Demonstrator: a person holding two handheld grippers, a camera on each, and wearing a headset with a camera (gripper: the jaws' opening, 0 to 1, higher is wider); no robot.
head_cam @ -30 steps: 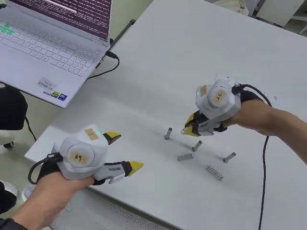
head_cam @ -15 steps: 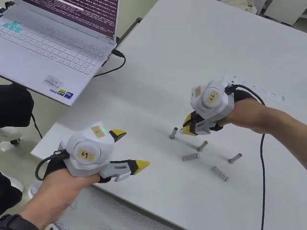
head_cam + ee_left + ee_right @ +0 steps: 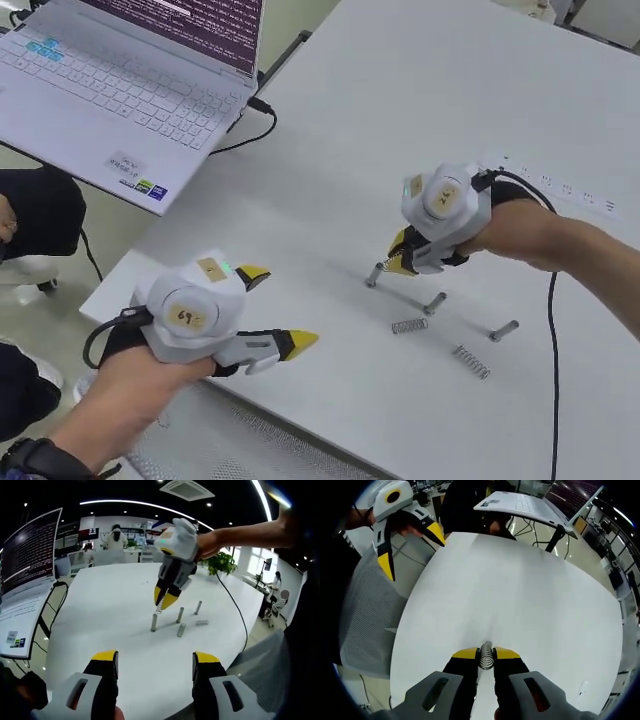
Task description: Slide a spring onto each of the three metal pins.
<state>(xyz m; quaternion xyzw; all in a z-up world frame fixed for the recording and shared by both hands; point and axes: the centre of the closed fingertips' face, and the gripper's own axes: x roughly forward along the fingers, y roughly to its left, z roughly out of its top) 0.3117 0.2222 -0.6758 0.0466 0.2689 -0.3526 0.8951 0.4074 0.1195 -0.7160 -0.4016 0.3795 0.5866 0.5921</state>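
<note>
Three short metal pins stand on the white table: one (image 3: 374,275) (image 3: 154,622) nearest the laptop side, a middle one (image 3: 435,302) (image 3: 180,615), and a far one (image 3: 504,330) (image 3: 198,607). My right gripper (image 3: 397,263) (image 3: 486,656) is shut on a spring (image 3: 486,655) (image 3: 159,607), which hangs just above the first pin. Two more springs lie on the table, one (image 3: 409,325) (image 3: 202,622) between the pins and one (image 3: 470,361) nearer the table's front edge. My left gripper (image 3: 278,308) (image 3: 154,661) stands open over the table's near edge, with nothing between its fingers.
An open laptop (image 3: 120,90) with a plugged-in cable (image 3: 245,140) sits at the back left. The table's front edge (image 3: 300,425) runs close below the left gripper. A black cable (image 3: 550,370) trails from the right gripper.
The right gripper with its spring has moved closer to the first pin and now hangs right above it. The left gripper holds about the same place; the camera has shifted.
</note>
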